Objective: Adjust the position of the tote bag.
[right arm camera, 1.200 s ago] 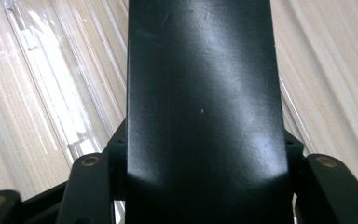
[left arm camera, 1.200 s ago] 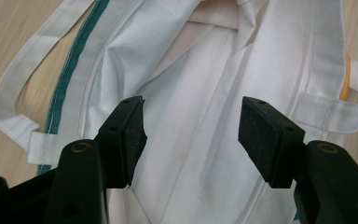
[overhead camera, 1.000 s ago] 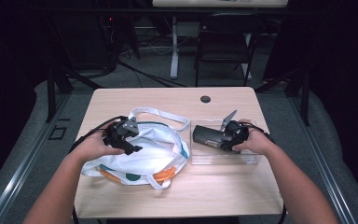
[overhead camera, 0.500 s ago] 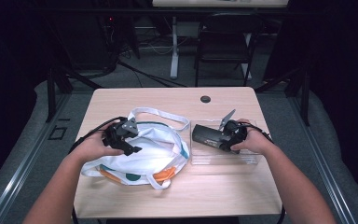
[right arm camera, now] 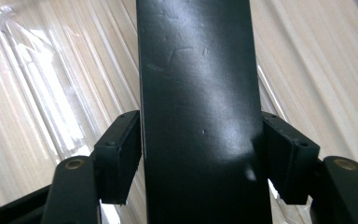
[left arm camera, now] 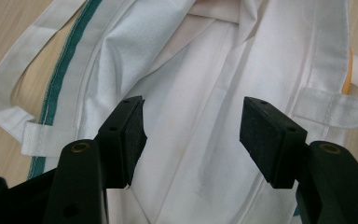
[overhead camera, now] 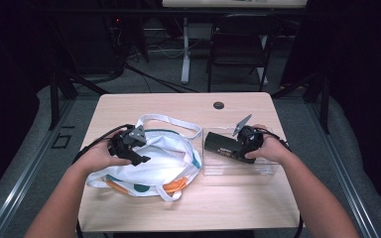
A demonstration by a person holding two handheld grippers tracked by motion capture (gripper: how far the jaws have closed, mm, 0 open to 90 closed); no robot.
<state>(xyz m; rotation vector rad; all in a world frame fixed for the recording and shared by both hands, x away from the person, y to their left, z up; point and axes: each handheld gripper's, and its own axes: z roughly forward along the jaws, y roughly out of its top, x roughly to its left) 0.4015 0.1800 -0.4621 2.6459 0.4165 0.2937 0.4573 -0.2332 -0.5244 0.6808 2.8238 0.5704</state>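
Observation:
A white tote bag (overhead camera: 149, 163) with a green trim and orange and green prints lies on the left half of the table. My left gripper (overhead camera: 141, 151) hovers over it. In the left gripper view the gripper (left arm camera: 193, 135) is open, with only white cloth (left arm camera: 205, 93) below the pads. A long black box (overhead camera: 221, 145) lies in a clear plastic tray (overhead camera: 258, 168) on the right. My right gripper (overhead camera: 235, 148) straddles the box's end. Its jaws have just been opening: in the right gripper view the gripper (right arm camera: 203, 154) has the box (right arm camera: 196, 70) between its pads, and a thin gap shows at the right pad.
The wooden table (overhead camera: 188, 208) has a round black cable port (overhead camera: 219, 105) near its far edge. A dark chair (overhead camera: 238, 49) and a white table leg (overhead camera: 185, 49) stand beyond it. The bag's long strap (overhead camera: 178, 124) loops toward the tray.

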